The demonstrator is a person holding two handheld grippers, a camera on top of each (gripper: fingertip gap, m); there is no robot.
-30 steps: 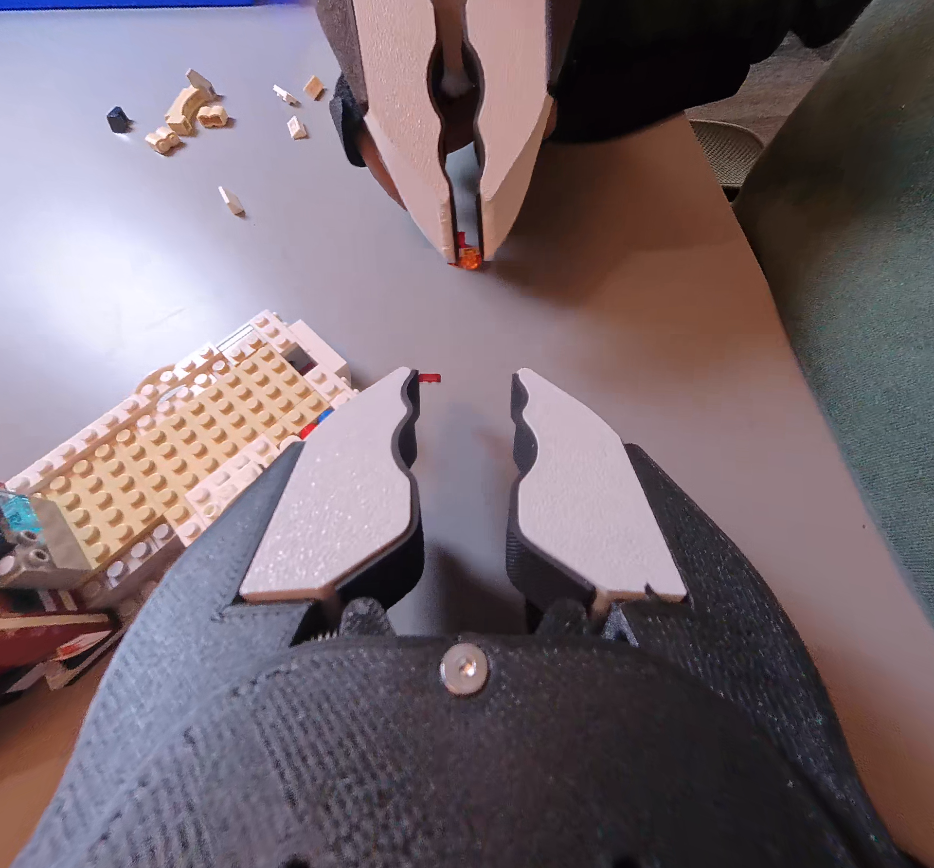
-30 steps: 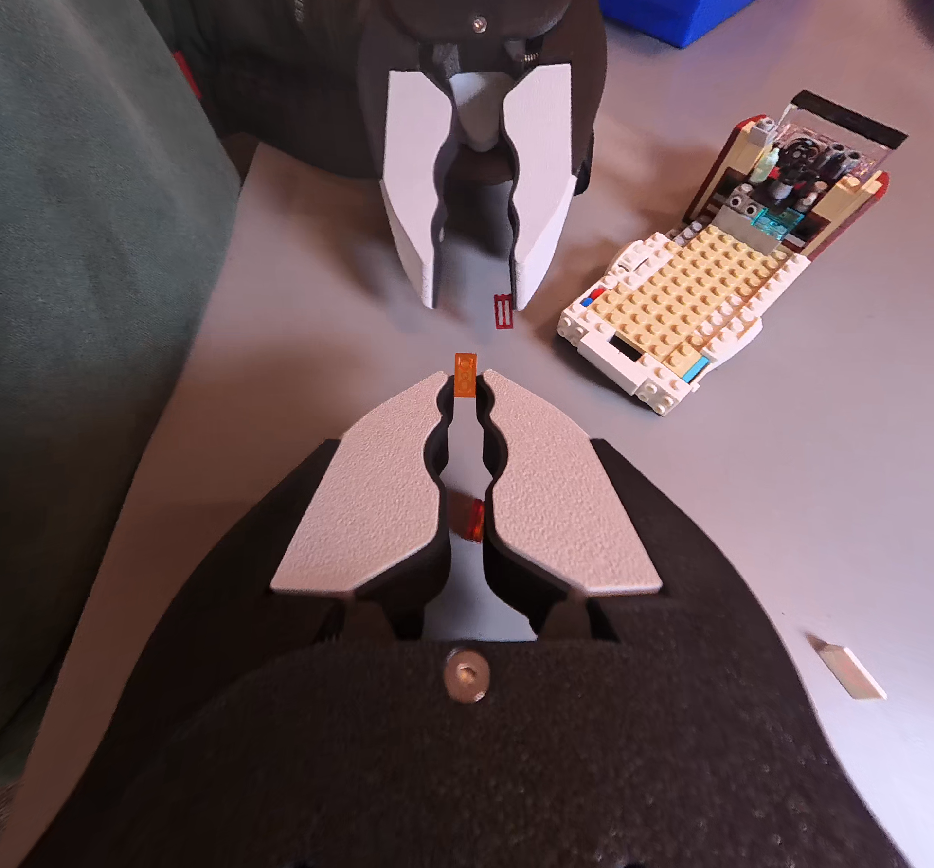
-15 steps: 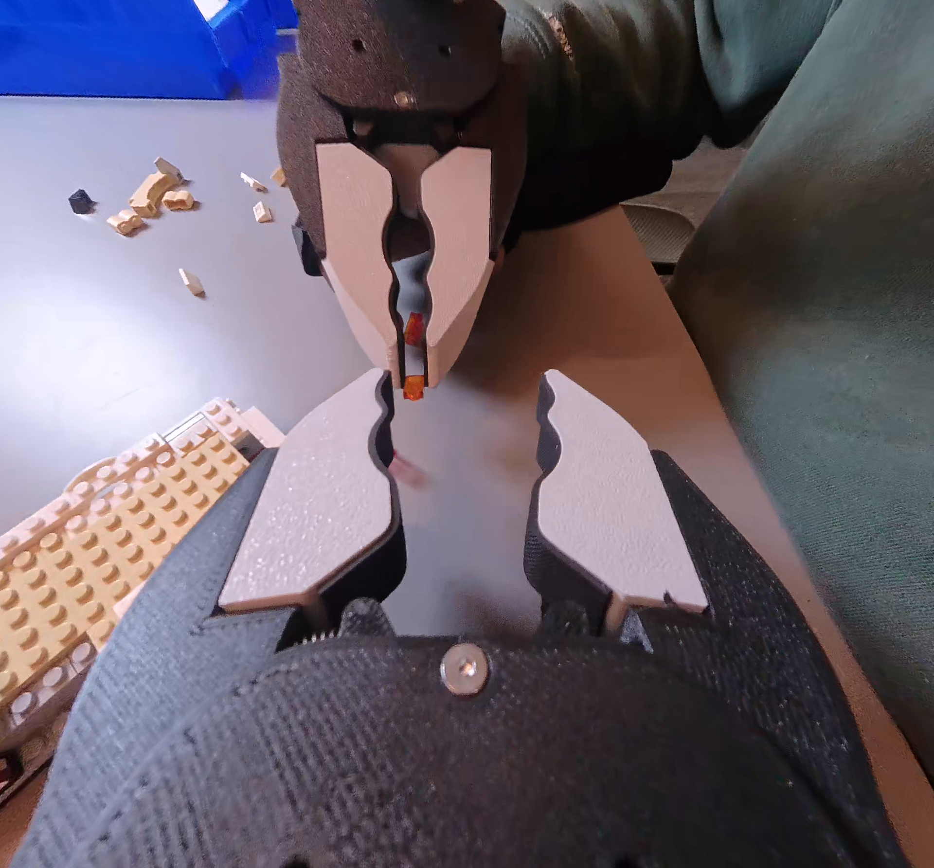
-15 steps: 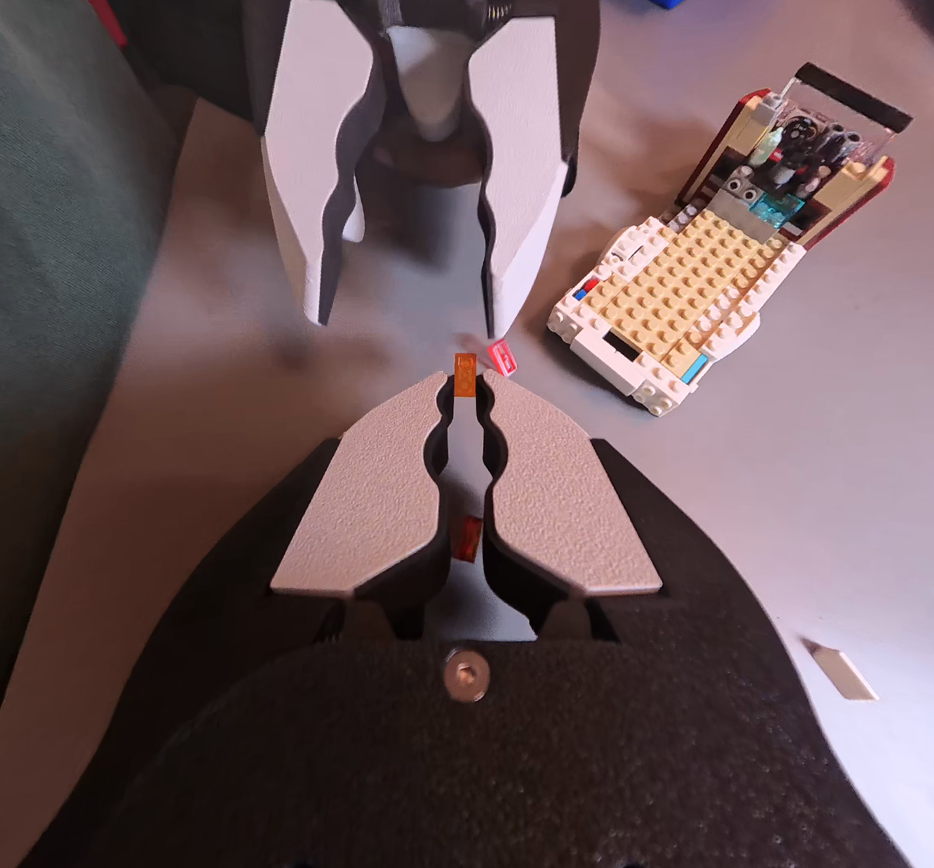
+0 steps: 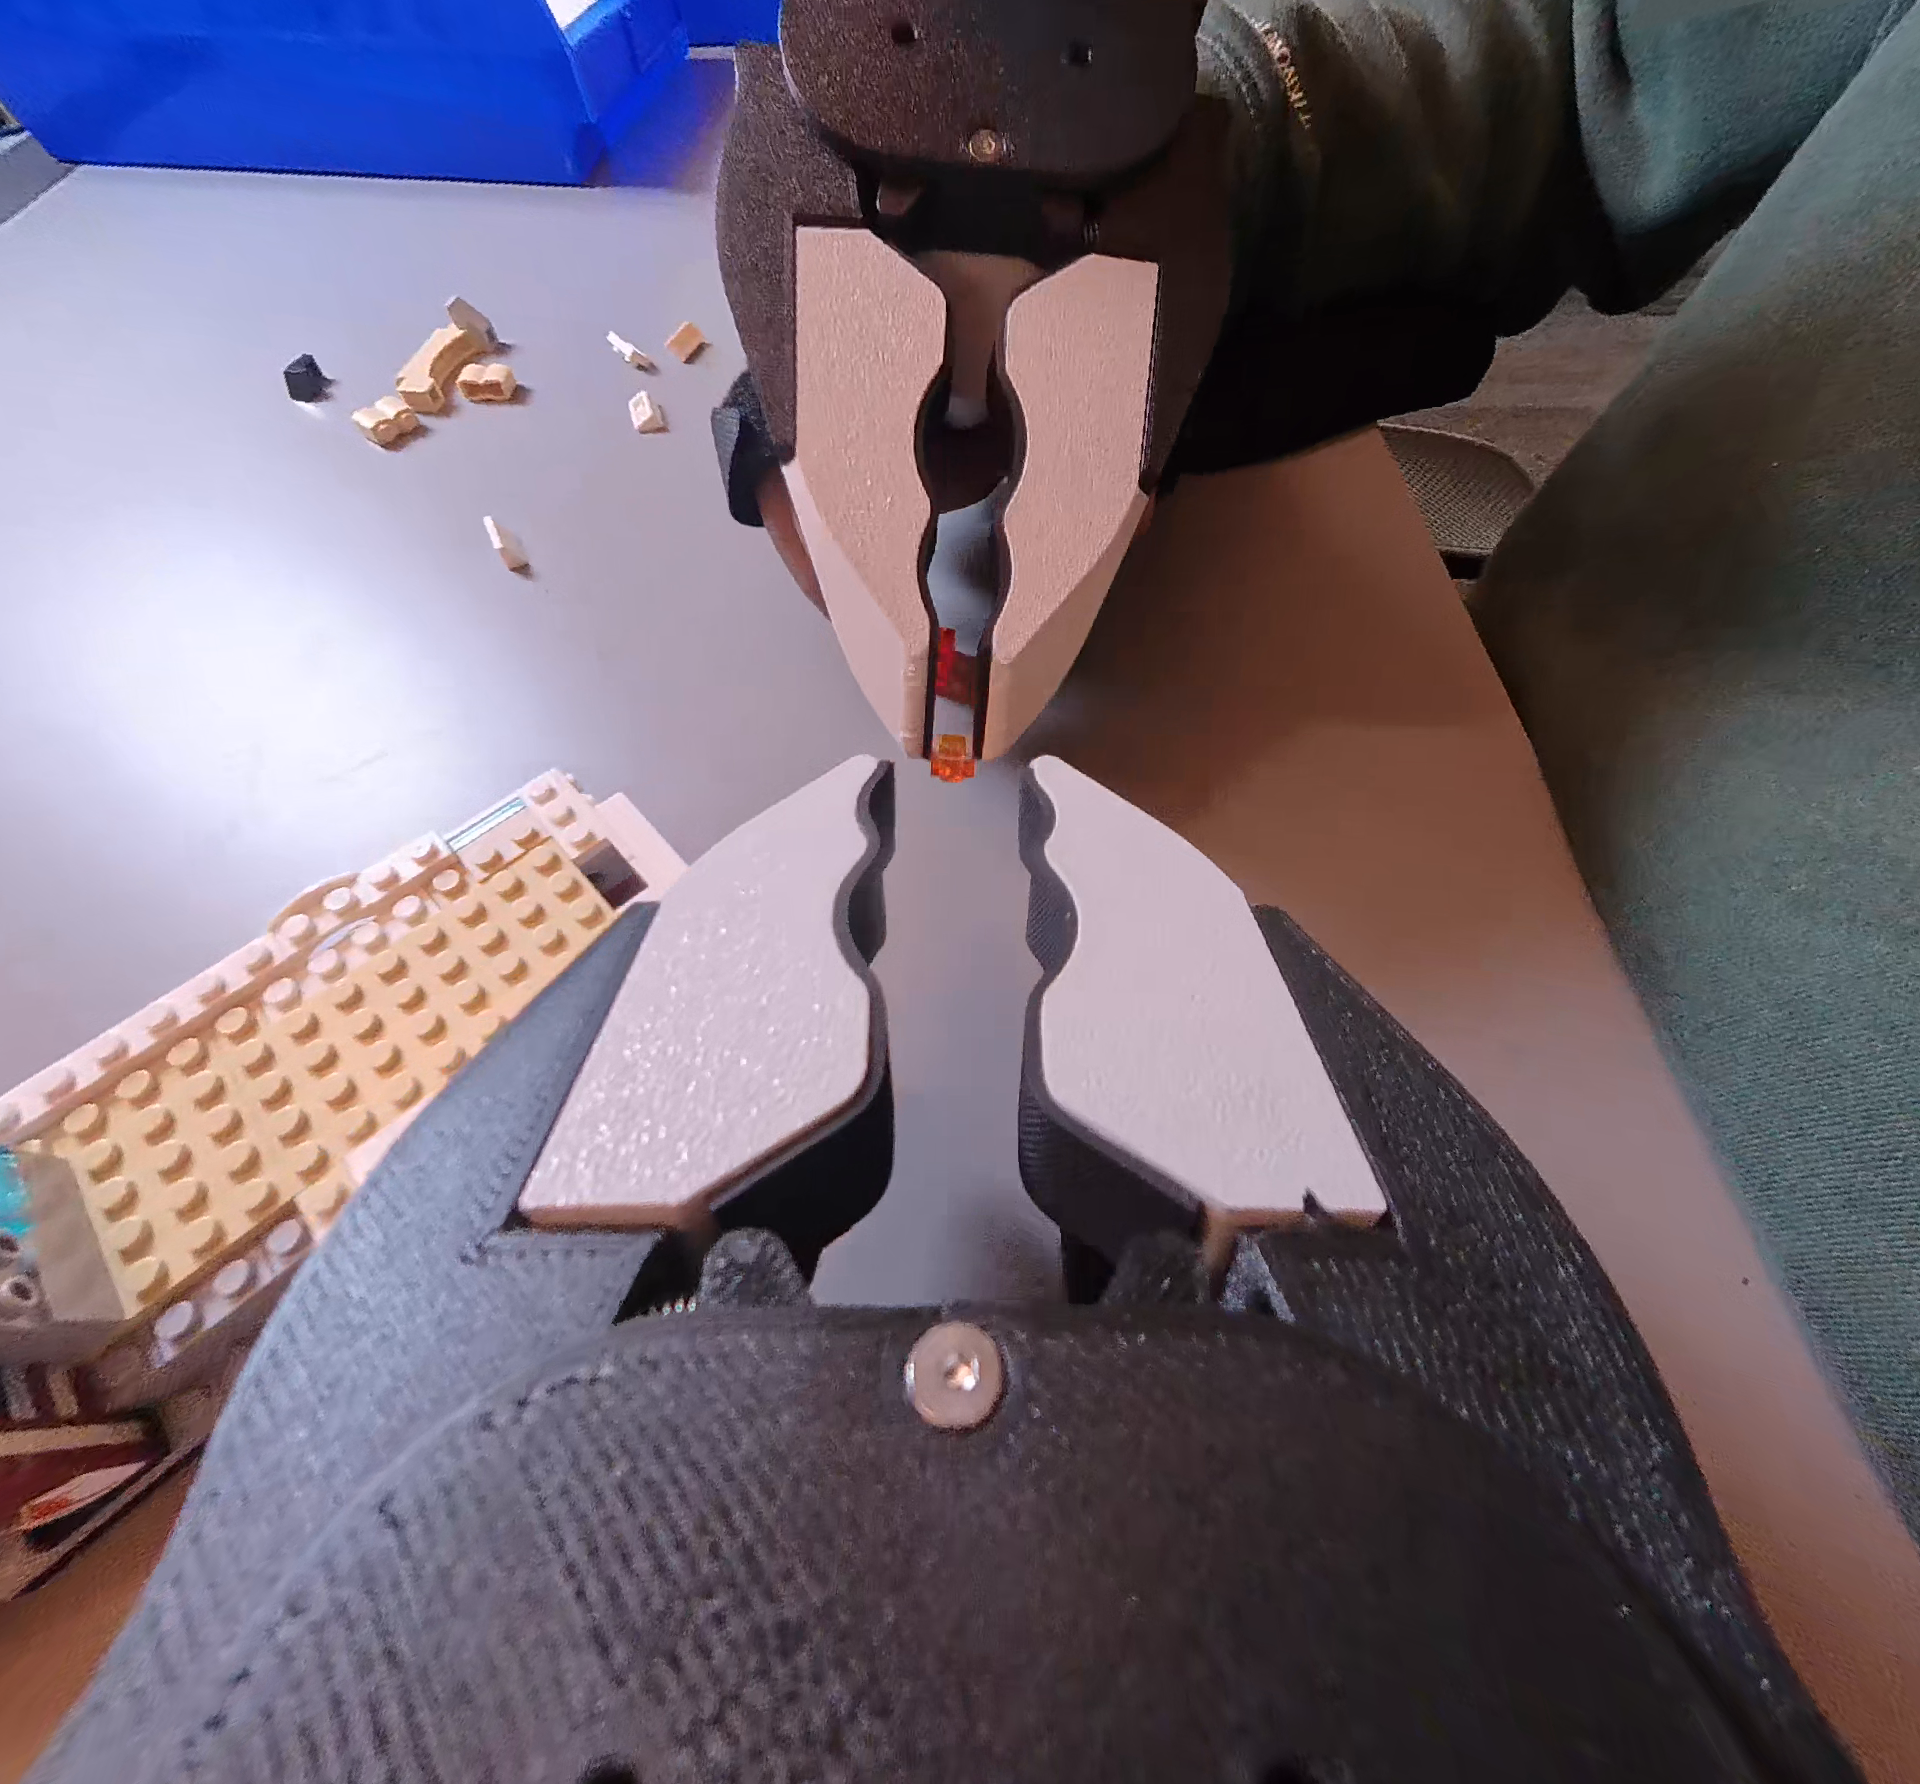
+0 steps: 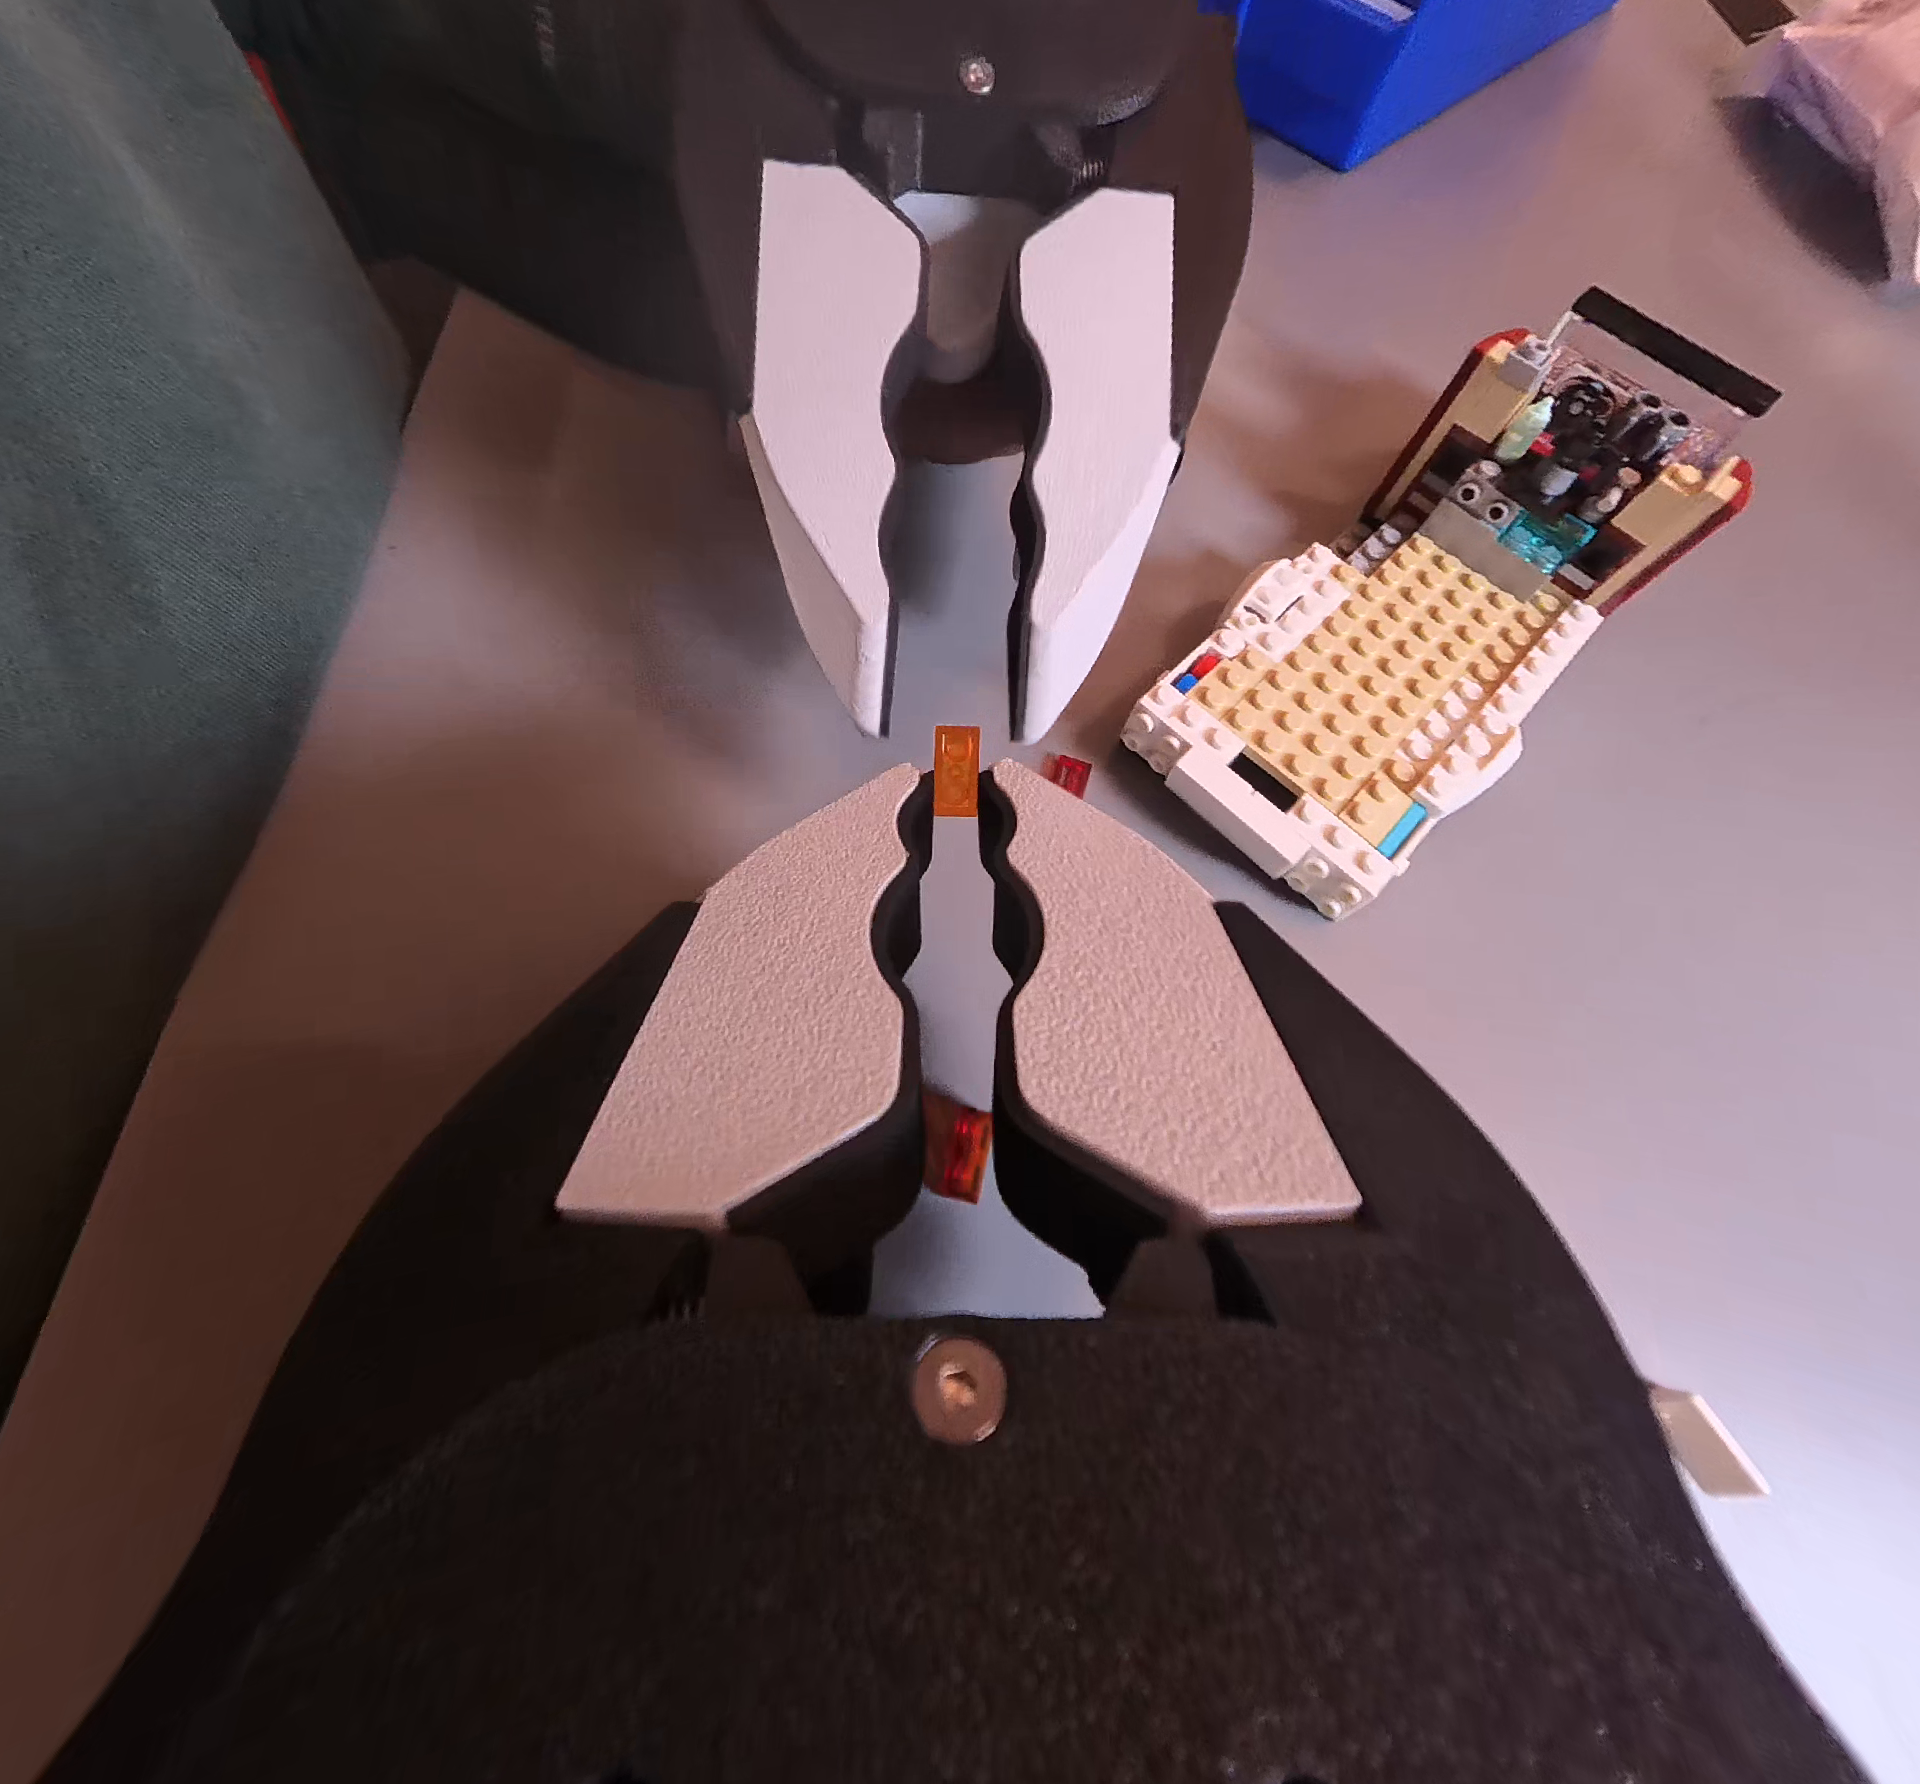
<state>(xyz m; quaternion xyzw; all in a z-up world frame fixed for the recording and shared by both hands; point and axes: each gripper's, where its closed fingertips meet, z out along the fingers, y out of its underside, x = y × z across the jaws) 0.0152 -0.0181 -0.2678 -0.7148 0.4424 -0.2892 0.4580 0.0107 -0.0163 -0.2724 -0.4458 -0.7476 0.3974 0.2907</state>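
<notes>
The right gripper (image 6: 956, 773) is closed on a small translucent orange two-stud plate (image 6: 955, 770), its pads pressing the plate's long sides so that the far end sticks out past the fingertips. Deeper in the same gripper, near the base of the fingers, a second small translucent piece, orange and red (image 6: 958, 1155), sits in the slot; whether it is clamped cannot be told.

The left gripper (image 5: 956, 778) faces the right one tip to tip, with the orange plate just in front of its parted fingertips. Its jaws stand open with bare grey tabletop (image 5: 312, 674) showing between them, and the pads touch nothing.

Just beside the orange plate, towards the brick model, a small translucent red plate (image 6: 1067, 772) lies flat on the tabletop. Past it, near the orange plate, stands the partly built brick model with a tan studded deck, white rim and dark red back end (image 6: 1371, 685).

Farther from the orange plate, loose tan bricks (image 5: 442, 368) and one small black brick (image 5: 303, 376) are scattered on the tabletop. Beyond them, well apart from the orange plate, sits a blue plastic storage bin (image 5: 312, 20). A green sleeve (image 5: 1507, 72) reaches to the right gripper's body.
</notes>
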